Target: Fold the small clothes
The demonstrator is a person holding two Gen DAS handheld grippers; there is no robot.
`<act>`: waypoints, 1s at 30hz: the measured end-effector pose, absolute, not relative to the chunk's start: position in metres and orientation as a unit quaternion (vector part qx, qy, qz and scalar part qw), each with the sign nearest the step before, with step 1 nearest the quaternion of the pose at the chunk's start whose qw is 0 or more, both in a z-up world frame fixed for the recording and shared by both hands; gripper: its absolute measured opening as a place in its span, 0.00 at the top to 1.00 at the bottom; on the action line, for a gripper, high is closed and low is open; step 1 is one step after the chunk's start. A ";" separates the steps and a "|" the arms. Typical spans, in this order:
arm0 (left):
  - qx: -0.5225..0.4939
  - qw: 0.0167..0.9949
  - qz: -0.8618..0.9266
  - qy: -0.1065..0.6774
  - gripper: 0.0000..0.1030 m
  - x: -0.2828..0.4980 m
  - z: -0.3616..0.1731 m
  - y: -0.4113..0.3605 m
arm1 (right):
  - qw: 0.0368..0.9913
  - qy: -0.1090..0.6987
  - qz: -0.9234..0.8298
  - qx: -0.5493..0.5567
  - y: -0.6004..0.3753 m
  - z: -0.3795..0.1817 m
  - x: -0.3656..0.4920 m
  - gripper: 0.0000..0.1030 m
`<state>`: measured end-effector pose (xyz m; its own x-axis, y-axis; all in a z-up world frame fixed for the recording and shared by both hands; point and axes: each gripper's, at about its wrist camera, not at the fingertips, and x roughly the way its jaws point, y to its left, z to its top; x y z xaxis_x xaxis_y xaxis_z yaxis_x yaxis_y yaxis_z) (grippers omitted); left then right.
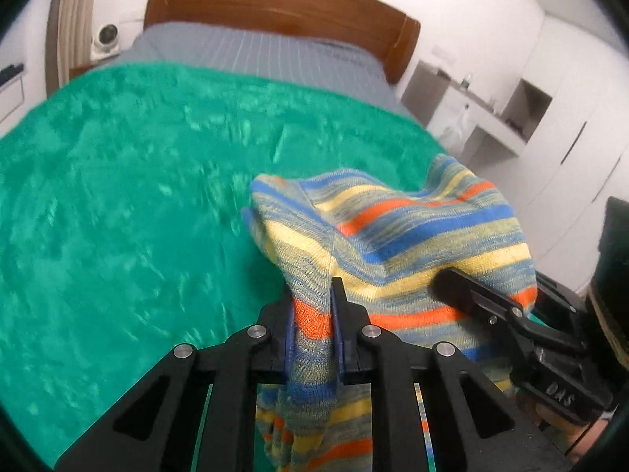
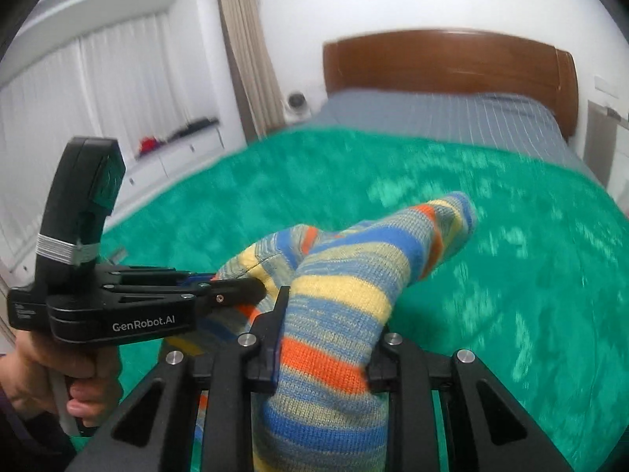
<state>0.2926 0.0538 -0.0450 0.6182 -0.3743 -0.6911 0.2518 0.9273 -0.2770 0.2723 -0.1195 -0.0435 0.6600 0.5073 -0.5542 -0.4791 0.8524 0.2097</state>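
I am holding the striped knitted garment (image 1: 393,236) lifted above the green plush blanket (image 1: 118,216) on the bed, its length running forward from both grippers; left gripper (image 1: 312,314) and right gripper (image 2: 326,338) fingers are clamping it, side by side.

Black tongs (image 2: 271,295) with silver screws and white "GenRobot.AI" lettering, taped handle.

A blanket (image 1: 118,196) covers the near part of the bed (image 1: 255,51), the headboard (image 1: 275,4) stands at the far end, a sweater (image 1: 393,228) hangs above the blanket's near right part, and shelves (image 1: 491,110) stand right of the bed.
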 end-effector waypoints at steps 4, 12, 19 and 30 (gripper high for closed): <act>-0.053 0.882 -0.125 0.450 0.30 0.296 -0.082 0.059 | 0.888 0.392 0.233 0.064 -0.144 -0.078 0.293 0.27; 0.056 0.909 -0.032 0.411 0.04 0.187 -0.115 0.070 | 0.881 0.451 0.140 -0.025 -0.203 -0.136 0.203 0.07; 0.085 0.930 0.021 0.358 0.00 0.121 -0.070 0.050 | 0.899 0.422 0.112 -0.039 -0.207 -0.101 0.129 0.00; 0.055 0.935 0.036 0.349 0.00 0.054 -0.031 0.037 | 0.915 0.388 0.098 -0.044 -0.185 -0.039 0.055 0.00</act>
